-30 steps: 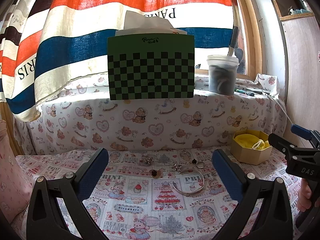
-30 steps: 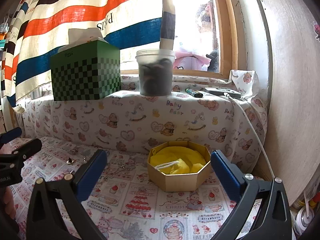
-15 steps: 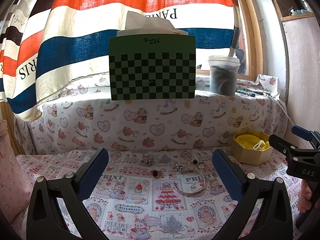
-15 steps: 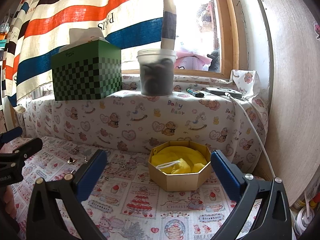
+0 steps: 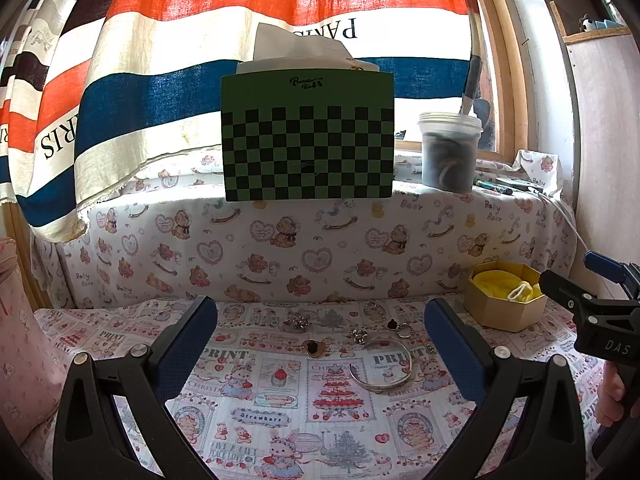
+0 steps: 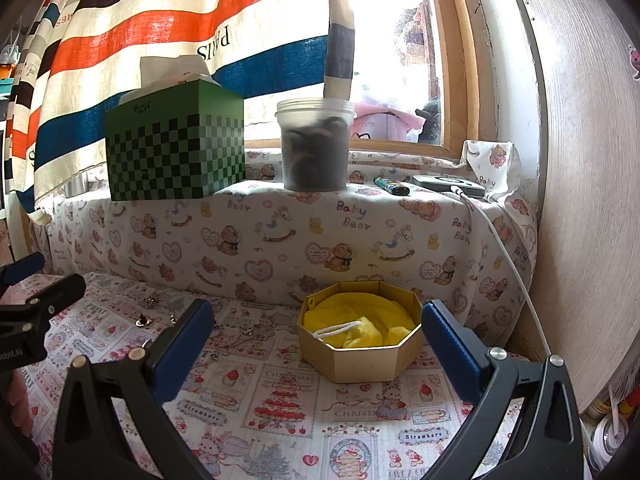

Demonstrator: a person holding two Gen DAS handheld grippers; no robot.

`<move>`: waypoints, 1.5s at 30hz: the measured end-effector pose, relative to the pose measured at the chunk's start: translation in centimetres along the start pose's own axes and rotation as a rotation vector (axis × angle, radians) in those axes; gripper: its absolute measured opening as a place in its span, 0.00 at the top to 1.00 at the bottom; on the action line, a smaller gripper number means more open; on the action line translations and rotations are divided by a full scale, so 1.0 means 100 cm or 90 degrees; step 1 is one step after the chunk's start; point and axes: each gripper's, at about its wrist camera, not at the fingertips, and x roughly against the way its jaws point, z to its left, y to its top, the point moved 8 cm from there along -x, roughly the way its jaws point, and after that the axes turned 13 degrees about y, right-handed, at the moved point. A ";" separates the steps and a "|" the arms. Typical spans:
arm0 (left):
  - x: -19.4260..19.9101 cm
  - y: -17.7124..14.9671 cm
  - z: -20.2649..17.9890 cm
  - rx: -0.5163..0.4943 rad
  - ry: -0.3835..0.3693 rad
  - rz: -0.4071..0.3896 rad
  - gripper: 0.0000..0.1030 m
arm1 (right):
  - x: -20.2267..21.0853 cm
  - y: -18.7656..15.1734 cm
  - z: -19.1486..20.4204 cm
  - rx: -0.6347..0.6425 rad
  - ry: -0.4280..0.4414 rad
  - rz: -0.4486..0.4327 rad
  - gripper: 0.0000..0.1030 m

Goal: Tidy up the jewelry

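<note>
Currently nothing picked yet. Left hand-held gripper (image 5: 320,344) spread wide, empty, hovering low over tabletop (image 5: 280,420) w/ printed cloth. Right hand-held gripper (image 6: 314,344) also wide, empty, aimed at octagonal gift box (image 6: 360,344), centre-right of its frame.

Jewelry loose on cloth, centre of left wrist view: silver bangle (image 5: 380,364), ring w/ dark stone (image 5: 400,326), small brooch (image 5: 314,347), sparkly cluster (image 5: 298,323), silver charm (image 5: 359,334). All apart from each other, well left of box. Box open, lined w/ yellow pouch (image 6: 360,320), white drawstring on top.

Step in hand (my read): left approach to first piece, prob. bangle since nearest and largest.
- Come down level, fingers either side of the band, not over the open gap.
- Thin metal on soft cloth: close slowly, risk of pinching fabric or flicking small bits nearby.
- Drop over pouch, not on box rim.

Pose: both held level, fingers pointing fwd toward window ledge; right one shows at right edge of left view, person's hand (image 5: 612,396) below it.
</note>
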 end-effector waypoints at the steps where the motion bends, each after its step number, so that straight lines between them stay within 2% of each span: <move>1: 0.000 0.000 0.000 0.000 0.000 0.000 0.00 | 0.000 0.000 0.000 -0.003 0.001 0.001 0.00; 21: 0.000 0.000 0.001 0.001 0.002 -0.001 0.00 | 0.000 0.000 0.000 -0.001 -0.001 -0.003 0.00; 32: -0.001 -0.001 0.003 0.002 0.004 0.000 0.00 | -0.005 -0.005 0.002 0.007 0.002 0.028 0.00; 37: -0.001 -0.001 0.003 0.002 0.003 0.001 0.00 | -0.002 -0.005 -0.001 0.000 -0.012 0.019 0.00; 39: -0.003 -0.003 0.005 0.003 0.012 0.013 0.00 | 0.002 -0.005 -0.008 -0.001 -0.057 0.014 0.00; 41: -0.008 -0.006 0.016 0.026 0.049 0.034 0.00 | 0.008 -0.004 -0.014 -0.021 -0.088 0.003 0.00; 45: -0.021 -0.013 0.031 0.071 0.035 0.087 0.00 | 0.009 -0.006 -0.006 -0.018 -0.051 0.015 0.00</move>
